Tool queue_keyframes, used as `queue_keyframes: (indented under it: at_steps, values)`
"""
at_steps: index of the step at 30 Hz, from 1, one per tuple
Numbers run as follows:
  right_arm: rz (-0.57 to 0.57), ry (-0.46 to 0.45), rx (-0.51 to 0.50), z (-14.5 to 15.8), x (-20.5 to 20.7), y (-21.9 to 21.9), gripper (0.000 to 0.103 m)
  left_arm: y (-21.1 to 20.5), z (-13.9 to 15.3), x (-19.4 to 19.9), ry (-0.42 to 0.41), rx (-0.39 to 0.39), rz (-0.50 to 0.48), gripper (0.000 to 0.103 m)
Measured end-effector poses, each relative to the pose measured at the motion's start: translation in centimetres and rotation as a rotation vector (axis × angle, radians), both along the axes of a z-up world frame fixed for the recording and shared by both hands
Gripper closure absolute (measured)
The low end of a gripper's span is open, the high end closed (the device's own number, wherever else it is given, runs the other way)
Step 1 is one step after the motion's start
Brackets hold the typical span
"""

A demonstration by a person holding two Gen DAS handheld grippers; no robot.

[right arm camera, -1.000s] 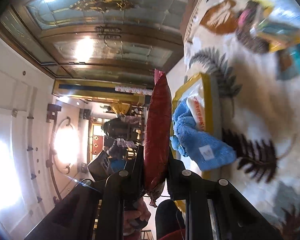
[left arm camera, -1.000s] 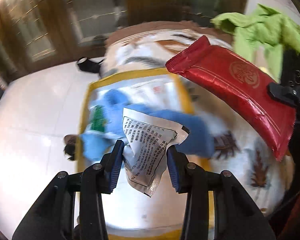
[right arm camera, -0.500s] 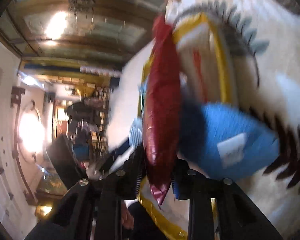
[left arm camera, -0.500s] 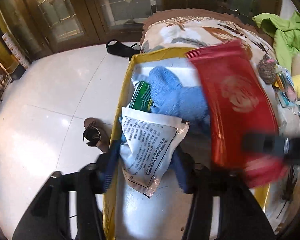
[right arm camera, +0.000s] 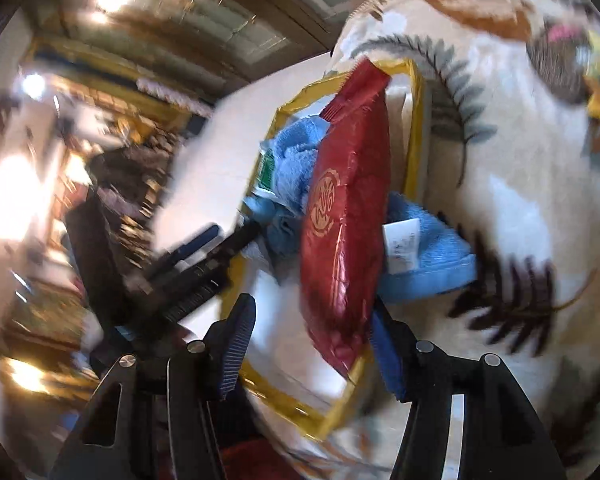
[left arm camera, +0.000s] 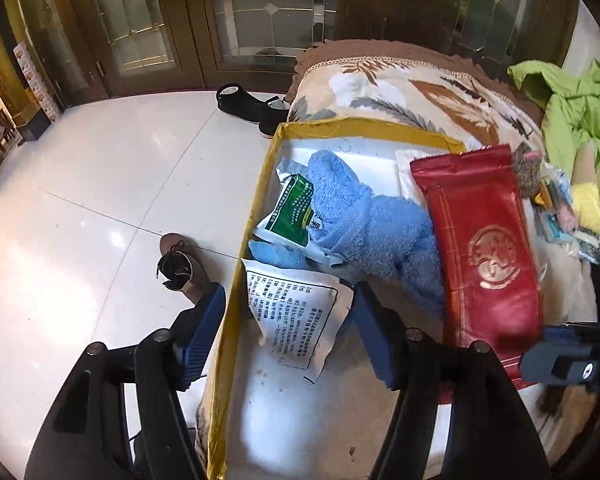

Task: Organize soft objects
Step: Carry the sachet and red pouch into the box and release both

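A yellow-rimmed white tray (left arm camera: pixel 260 184) rests on a leaf-patterned blanket (left arm camera: pixel 400 80). In it lie a blue towel (left arm camera: pixel 372 216), a green-and-white pouch (left arm camera: pixel 294 210) and a white printed pouch (left arm camera: pixel 292 316). My left gripper (left arm camera: pixel 288 336) is open, its fingers wide on either side of the white pouch without touching it. A red pouch (left arm camera: pixel 484 248) lies across the towel and the tray's right side. My right gripper (right arm camera: pixel 312 350) is open, and the red pouch's (right arm camera: pixel 348 208) near end sits loose between its fingers. The right gripper's tip (left arm camera: pixel 568 360) shows at the lower right of the left wrist view.
A brown shoe (left arm camera: pixel 180 268) and black shoes (left arm camera: pixel 252 108) lie on the glossy white floor left of the tray. A green cloth (left arm camera: pixel 572 112) and a heap of small packets (left arm camera: pixel 560 208) sit at the right on the blanket. Dark glass doors stand behind.
Both grippers have gone from shut to open. The white pouch now lies released in the tray. The red pouch came down from the air onto the towel and tray.
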State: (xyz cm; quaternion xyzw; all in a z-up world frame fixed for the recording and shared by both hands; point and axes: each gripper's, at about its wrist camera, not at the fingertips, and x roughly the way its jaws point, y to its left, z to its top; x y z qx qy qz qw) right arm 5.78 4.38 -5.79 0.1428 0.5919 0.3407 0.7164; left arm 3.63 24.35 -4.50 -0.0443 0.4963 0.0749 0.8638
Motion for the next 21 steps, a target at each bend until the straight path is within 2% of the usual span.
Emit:
queue_keyframes:
  at_steps: [2,4,7,10,17,21]
  values:
    - [0.012,-0.052,-0.034,0.9,-0.8,-0.2,0.044,0.1,0.3,-0.2,-0.01,-0.004,-0.001,0.031]
    - [0.017,-0.082,-0.028,1.8,-1.5,-0.7,0.044,-0.1,0.5,-0.3,-0.01,0.0,-0.011,0.031]
    - [0.024,-0.139,-0.041,3.0,-1.9,-2.6,0.042,-0.2,0.6,-0.8,-0.009,-0.039,-0.017,0.03]
    - [0.013,-0.136,-0.017,3.1,-2.1,-3.9,0.041,-0.5,1.3,-1.5,-0.028,-0.038,-0.01,0.03]
    - [-0.099,-0.132,0.046,2.7,-0.9,-8.1,0.039,-3.2,3.5,-2.6,-0.093,-0.05,-0.032,0.03]
    - [-0.067,-0.13,0.06,3.1,-0.2,-6.3,0.039,-4.5,3.8,-2.5,-0.095,-0.022,-0.044,0.03]
